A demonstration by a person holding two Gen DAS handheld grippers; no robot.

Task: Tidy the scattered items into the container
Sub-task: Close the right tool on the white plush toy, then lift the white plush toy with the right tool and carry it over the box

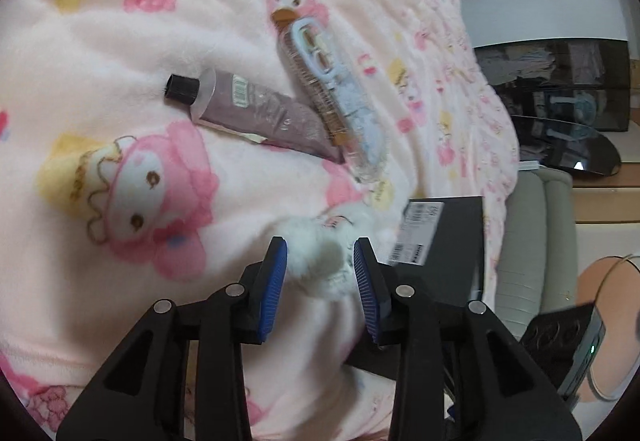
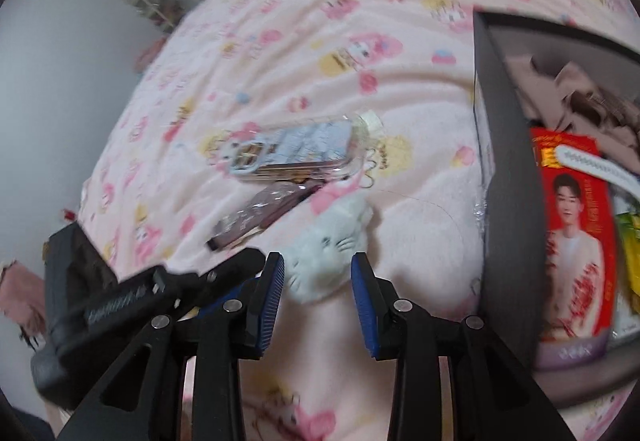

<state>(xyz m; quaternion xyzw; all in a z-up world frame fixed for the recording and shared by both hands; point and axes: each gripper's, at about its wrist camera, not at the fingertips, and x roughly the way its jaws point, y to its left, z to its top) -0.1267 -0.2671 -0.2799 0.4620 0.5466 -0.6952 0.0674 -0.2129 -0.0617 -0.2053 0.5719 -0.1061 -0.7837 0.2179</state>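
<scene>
A small white plush cat [image 1: 320, 261] lies on the pink cartoon blanket [image 1: 120, 41]. It sits between the blue pads of my left gripper [image 1: 320, 281], which stands open. In the right wrist view the same plush cat [image 2: 332, 253] lies just past the tips of my right gripper [image 2: 316, 281], also open, and the left gripper [image 2: 240, 269] reaches in from the left beside it. Farther off lie a mauve tube with a black cap [image 1: 256, 109] [image 2: 256, 213] and a clear, pale blue phone case [image 1: 336, 93] [image 2: 304, 149]. The dark grey box [image 2: 508, 181] [image 1: 452, 241] stands at the right.
The box holds a red packet [image 2: 572, 241], a white comb [image 2: 592, 165], beige pieces and other packets. Beyond the bed's right edge stand white and black glossy furniture [image 1: 560, 61], a grey cushion [image 1: 532, 241] and a round pinkish table [image 1: 608, 321]. A grey wall [image 2: 60, 81] borders the bed's left.
</scene>
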